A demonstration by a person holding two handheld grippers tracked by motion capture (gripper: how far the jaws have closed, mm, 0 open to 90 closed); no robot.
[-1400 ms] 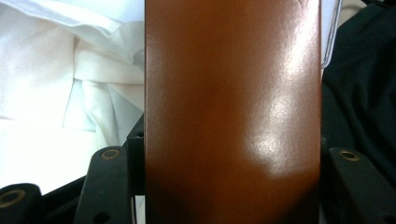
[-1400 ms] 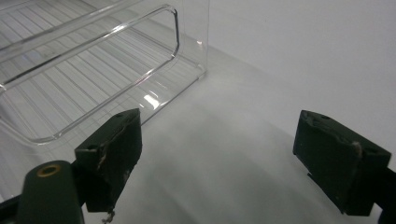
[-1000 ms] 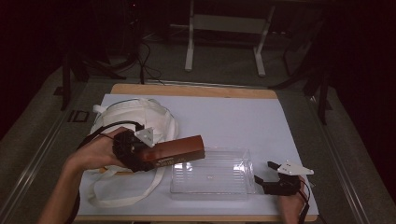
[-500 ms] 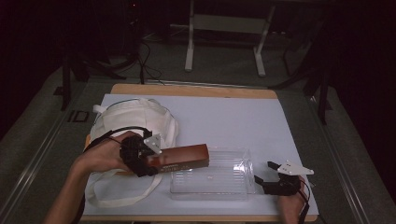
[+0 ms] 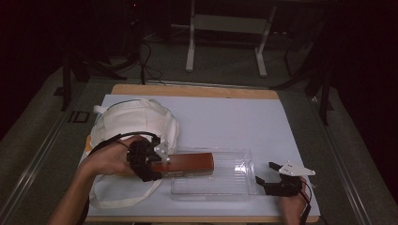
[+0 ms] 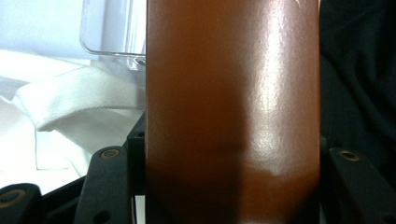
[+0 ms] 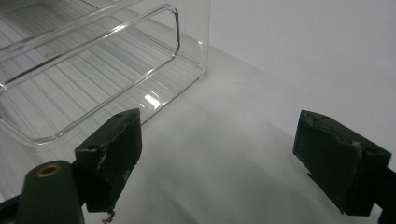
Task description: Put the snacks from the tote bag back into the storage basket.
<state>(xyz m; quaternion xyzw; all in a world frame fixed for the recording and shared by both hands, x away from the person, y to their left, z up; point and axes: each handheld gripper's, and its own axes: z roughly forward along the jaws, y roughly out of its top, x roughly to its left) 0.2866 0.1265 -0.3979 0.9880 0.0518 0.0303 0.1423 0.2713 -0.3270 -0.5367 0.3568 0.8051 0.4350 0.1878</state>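
A long brown glossy box (image 5: 187, 163) is held level by my left gripper (image 5: 165, 166), which is shut on its left end; its right end reaches over the clear plastic tray (image 5: 233, 186). Up close in the left gripper view the brown box (image 6: 232, 107) stands between the two black jaws, with a corner of the clear tray (image 6: 109, 35) behind it. My right gripper (image 5: 269, 177) rests open on the table just right of the tray. In the right gripper view my right gripper (image 7: 219, 142) has nothing between its fingers, and the clear tray (image 7: 84, 60) lies to its upper left.
A white cloth bag (image 5: 133, 123) with loose straps lies at the table's left, partly under my left hand. The white table cover (image 5: 225, 117) stretches open behind the tray. Table-stand legs (image 5: 225, 42) rise on the dark floor beyond the table.
My left gripper has carried the brown box to the right and toward me, so it now reaches farther over the tray. The right gripper has stayed in place, open.
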